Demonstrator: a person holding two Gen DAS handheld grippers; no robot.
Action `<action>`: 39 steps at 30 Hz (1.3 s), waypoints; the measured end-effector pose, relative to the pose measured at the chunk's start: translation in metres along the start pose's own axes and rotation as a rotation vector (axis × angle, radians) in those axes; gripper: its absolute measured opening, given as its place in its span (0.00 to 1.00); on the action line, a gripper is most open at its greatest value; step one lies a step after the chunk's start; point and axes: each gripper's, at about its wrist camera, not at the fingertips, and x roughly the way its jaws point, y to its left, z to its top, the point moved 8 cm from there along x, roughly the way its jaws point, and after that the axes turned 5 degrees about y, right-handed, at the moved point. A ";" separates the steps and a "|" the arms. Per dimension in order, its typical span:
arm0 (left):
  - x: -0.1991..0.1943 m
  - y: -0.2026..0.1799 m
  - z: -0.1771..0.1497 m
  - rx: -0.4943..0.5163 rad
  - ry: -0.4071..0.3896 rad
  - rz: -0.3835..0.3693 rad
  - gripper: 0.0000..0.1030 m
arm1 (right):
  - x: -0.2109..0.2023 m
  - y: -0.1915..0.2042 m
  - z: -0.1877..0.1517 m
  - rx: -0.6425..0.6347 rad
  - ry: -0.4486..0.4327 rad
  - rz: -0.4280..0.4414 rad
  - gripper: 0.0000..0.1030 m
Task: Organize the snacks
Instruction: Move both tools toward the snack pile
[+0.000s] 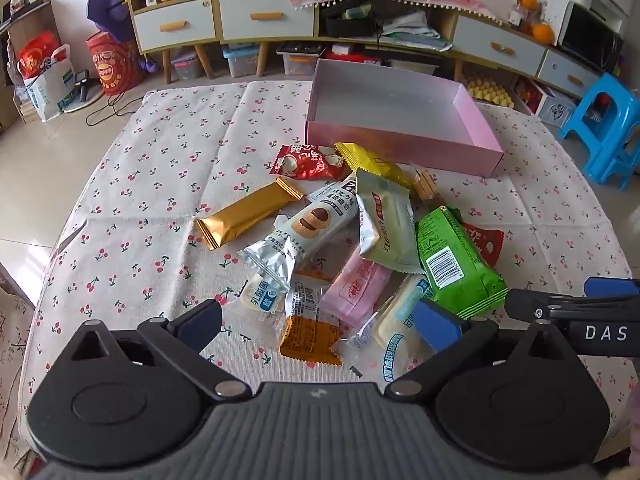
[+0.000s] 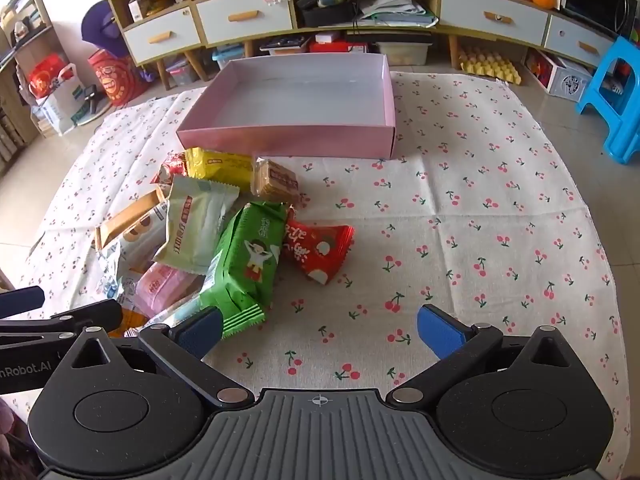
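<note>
A heap of several wrapped snacks lies on the cherry-print cloth in front of a shallow pink box (image 1: 404, 148) (image 2: 288, 142) with nothing in it. The heap holds a gold bar (image 1: 248, 218), a green packet (image 1: 456, 264) (image 2: 248, 260), a red packet (image 2: 318, 250), a yellow packet (image 2: 218, 168) and a pink one (image 1: 356, 284). My left gripper (image 1: 320, 322) hovers open over the heap's near edge, nothing between its fingers. My right gripper (image 2: 320, 330) stands open over bare cloth, just right of the green packet. Its left finger shows at the left wrist view's right edge.
The cloth-covered table (image 2: 480, 220) has free room to the right of the heap. Behind it stand a long cabinet with drawers (image 1: 264, 16), storage bins and bags on the floor, and a blue plastic stool (image 2: 616, 96) at the right.
</note>
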 end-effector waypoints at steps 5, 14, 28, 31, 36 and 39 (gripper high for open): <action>0.000 0.000 0.000 -0.002 0.002 0.005 1.00 | 0.001 -0.002 0.000 0.002 0.000 0.002 1.00; 0.000 0.001 -0.001 -0.003 0.002 0.007 1.00 | 0.003 0.001 -0.001 -0.003 0.005 0.000 1.00; 0.001 0.003 -0.001 -0.004 0.000 0.013 1.00 | 0.005 0.002 -0.002 -0.008 0.014 -0.006 1.00; 0.001 0.003 -0.001 -0.003 -0.001 0.014 1.00 | 0.005 0.002 -0.002 -0.010 0.010 -0.008 1.00; 0.003 0.004 -0.001 -0.004 0.001 0.021 1.00 | 0.005 0.002 -0.002 -0.009 0.010 -0.006 1.00; 0.004 0.004 -0.001 -0.005 0.003 0.026 1.00 | 0.004 0.002 -0.002 -0.011 0.013 -0.009 1.00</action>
